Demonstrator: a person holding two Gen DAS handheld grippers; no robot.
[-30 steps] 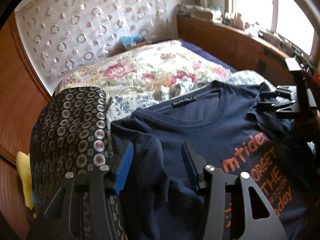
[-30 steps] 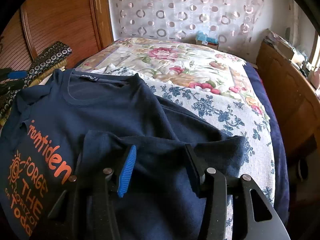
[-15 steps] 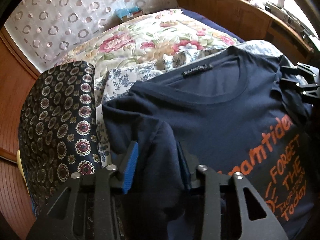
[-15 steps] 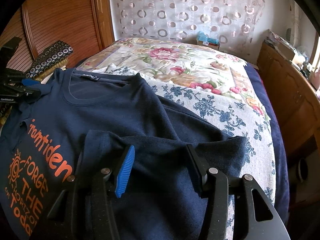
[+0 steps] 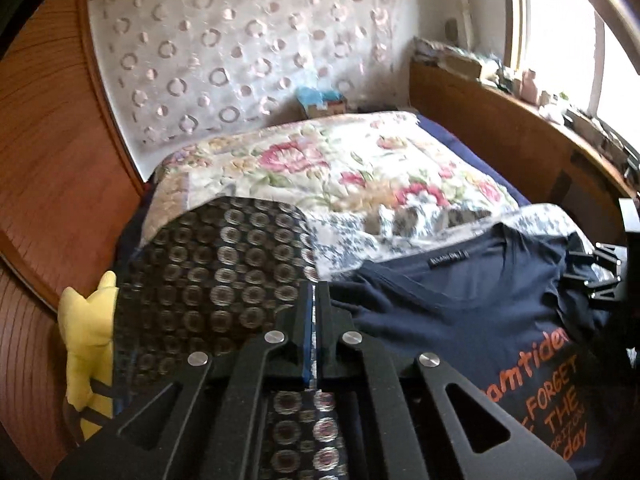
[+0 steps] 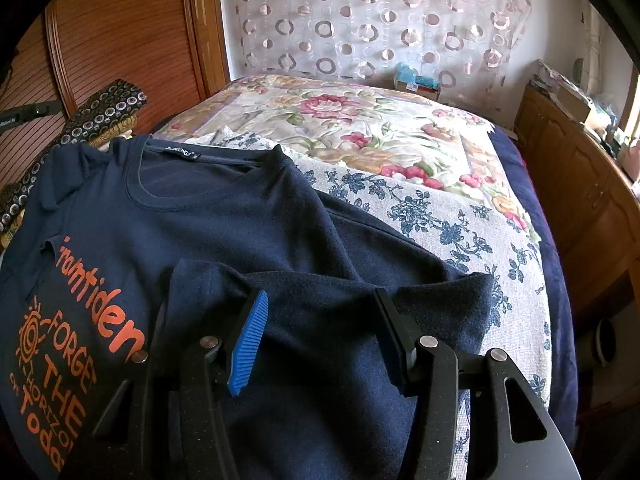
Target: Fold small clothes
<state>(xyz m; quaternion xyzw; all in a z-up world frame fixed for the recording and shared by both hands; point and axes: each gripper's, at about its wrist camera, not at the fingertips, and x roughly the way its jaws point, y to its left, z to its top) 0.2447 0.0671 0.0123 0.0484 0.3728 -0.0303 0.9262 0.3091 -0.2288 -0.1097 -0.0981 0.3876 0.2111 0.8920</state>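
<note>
The soft, limp navy T-shirt [image 6: 224, 232] is lying flat, best pinched at a sleeve hem, while the left gripper [image 5: 316, 292] is sitting fully closed on nothing and the right gripper [image 6: 320, 320] is hanging wide open and unladen over the near right sleeve [image 6: 320, 292].

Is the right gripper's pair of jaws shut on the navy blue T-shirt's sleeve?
No: the right gripper has its jaws spread wide over the navy blue T-shirt, whose folded sleeve lies between them unclamped.
</note>
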